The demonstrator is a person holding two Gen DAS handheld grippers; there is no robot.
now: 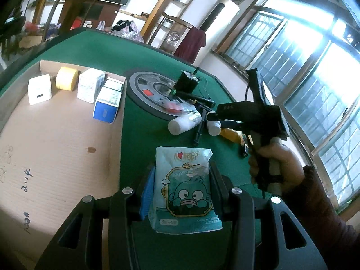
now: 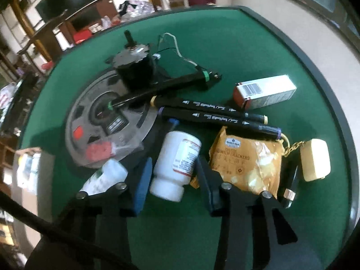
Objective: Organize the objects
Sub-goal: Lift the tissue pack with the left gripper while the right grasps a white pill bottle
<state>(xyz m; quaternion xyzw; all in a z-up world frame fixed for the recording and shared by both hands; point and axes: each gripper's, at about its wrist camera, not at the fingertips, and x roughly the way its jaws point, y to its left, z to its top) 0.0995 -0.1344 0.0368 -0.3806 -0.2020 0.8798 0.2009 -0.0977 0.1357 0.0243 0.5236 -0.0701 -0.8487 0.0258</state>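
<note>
A green felt table (image 1: pixel 144 51) stands in a room with barred windows and wooden shelving. At its left side lies a shallow cardboard tray (image 1: pixel 56 148) holding a white box (image 1: pixel 39 89), a yellow tape roll (image 1: pixel 66 78), a second white box (image 1: pixel 90 85) and a blue-and-white box (image 1: pixel 108 104), ranged along its far edge.

The left gripper (image 1: pixel 182 189) is closed on a tissue pack (image 1: pixel 184 189) printed with a cartoon fish; the pack sits upright between the two fingers, over the felt just beside the tray's right wall.

The right gripper (image 2: pixel 173 171) is spread wide, its fingers to either side of a white pill bottle (image 2: pixel 177 162) lying on the felt; whether the pads touch it cannot be told. Just right of the bottle lies a yellow cracker packet (image 2: pixel 245 159), with a cream keychain block (image 2: pixel 315 159) beyond it. Two black markers (image 2: pixel 213 114) lie across the pile behind them, beside a grey disc (image 2: pixel 101 119) with a black motor (image 2: pixel 135 67) on it. A red-and-white carton (image 2: pixel 265 94) rests apart, nearer the table's right edge.
</note>
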